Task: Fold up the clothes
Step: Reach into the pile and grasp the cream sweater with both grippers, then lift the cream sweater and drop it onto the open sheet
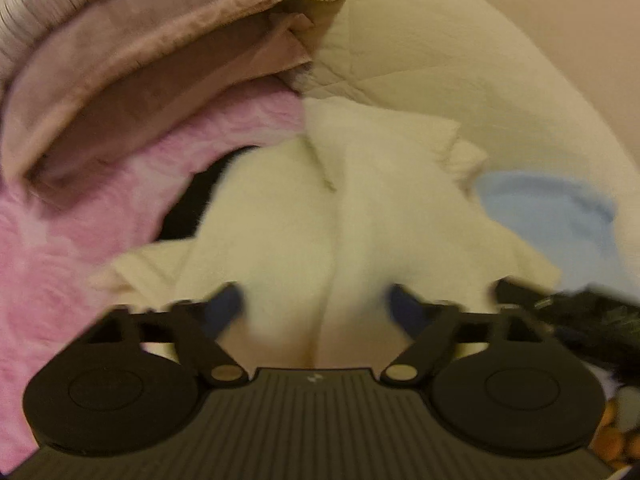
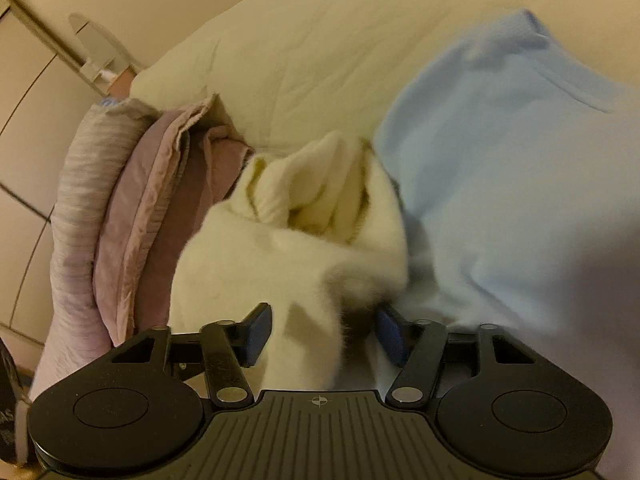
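Observation:
A fluffy cream garment (image 1: 320, 208) lies bunched on the bed, straight ahead of my left gripper (image 1: 318, 308). The left jaws stand wide apart with cream cloth between them, not pinched. In the right wrist view the same cream garment (image 2: 288, 248) is crumpled, and a fold of it runs between the spread fingers of my right gripper (image 2: 324, 334). The right jaws are open too. A light blue garment (image 2: 500, 184) lies to the right of the cream one and also shows in the left wrist view (image 1: 560, 216).
A pink fleece (image 1: 60, 264) and a mauve folded sheet (image 1: 132, 64) lie left of the cream garment. A cream duvet (image 2: 320, 48) covers the bed behind. A grey ribbed cloth (image 2: 76, 216) sits at the far left. A dark object (image 1: 592, 312) lies at right.

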Demonstrator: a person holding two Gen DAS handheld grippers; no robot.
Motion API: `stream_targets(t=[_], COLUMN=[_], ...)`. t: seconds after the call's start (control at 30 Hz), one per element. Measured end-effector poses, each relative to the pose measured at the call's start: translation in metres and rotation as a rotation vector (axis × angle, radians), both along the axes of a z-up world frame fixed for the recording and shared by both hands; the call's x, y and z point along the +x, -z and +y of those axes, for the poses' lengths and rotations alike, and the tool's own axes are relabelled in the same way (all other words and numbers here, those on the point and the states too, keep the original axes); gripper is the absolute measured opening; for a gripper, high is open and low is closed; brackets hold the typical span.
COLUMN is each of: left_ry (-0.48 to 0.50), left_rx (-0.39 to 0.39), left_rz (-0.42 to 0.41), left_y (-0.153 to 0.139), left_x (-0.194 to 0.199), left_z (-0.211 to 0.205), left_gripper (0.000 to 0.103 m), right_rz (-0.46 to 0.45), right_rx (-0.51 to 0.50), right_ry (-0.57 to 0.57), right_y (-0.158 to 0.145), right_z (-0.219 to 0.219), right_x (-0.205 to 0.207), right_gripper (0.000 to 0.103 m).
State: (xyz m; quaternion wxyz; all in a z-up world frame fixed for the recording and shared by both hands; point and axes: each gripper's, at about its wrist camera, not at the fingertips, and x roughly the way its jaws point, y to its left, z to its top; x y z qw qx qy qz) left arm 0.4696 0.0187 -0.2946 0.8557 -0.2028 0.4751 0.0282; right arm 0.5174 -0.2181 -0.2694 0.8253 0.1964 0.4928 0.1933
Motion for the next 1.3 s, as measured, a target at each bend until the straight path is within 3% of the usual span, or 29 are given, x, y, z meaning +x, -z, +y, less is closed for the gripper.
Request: stream_targets(t=[0.03, 0.13, 0.37, 0.53, 0.7, 0.9, 1.2, 1.3], left_ry=[0.011, 0.05, 0.013, -0.097, -0.219, -0.402, -0.607, -0.651], left_rx=[0.008, 0.057, 0.083, 0.09, 0.107, 0.143, 0.397, 0.491], left_rz=[-0.005, -0.029, -0.175, -0.276, -0.346, -0.482, -0.725, -0.773], left_y=[-0.002, -0.013, -0.076, -0.136, -0.185, -0.249, -0.374, -0.411], left_x=[-0.001, -0.01, -0.08, -0.16, -0.253, -0.386, -0.609, -0.677], left_z=[-0.001, -0.003, 0.013, 0.047, 0.085, 0.129, 0.161, 0.158], left_gripper=[0.035, 0.015, 0.004, 0.0, 0.0, 0.0, 0.0, 0.0], right_rz=[0.022, 0.022, -0.083, -0.177, -0.284, -0.436, -0.52, -0.538], right_rx=[0.01, 0.047, 0.132, 0.207, 0.289, 0.421, 0.699, 0.728], right_ry=[-0.014, -0.03, -0.11, -0.23, -0.401, -0.626, -0.825, -0.872], right_y=[0.002, -0.005, -0.061, -0.114, -0.171, -0.246, -0.342, -0.359], right_z=[0.002, 0.005, 0.02, 0.046, 0.095, 0.16, 0.25, 0.268], right_x=[0.001, -0.004, -0.051, -0.1, -0.157, -0.255, -0.413, -0.467], right_gripper=[0.009, 0.007, 0.006, 0.006, 0.006, 0.006, 0.006, 0.006])
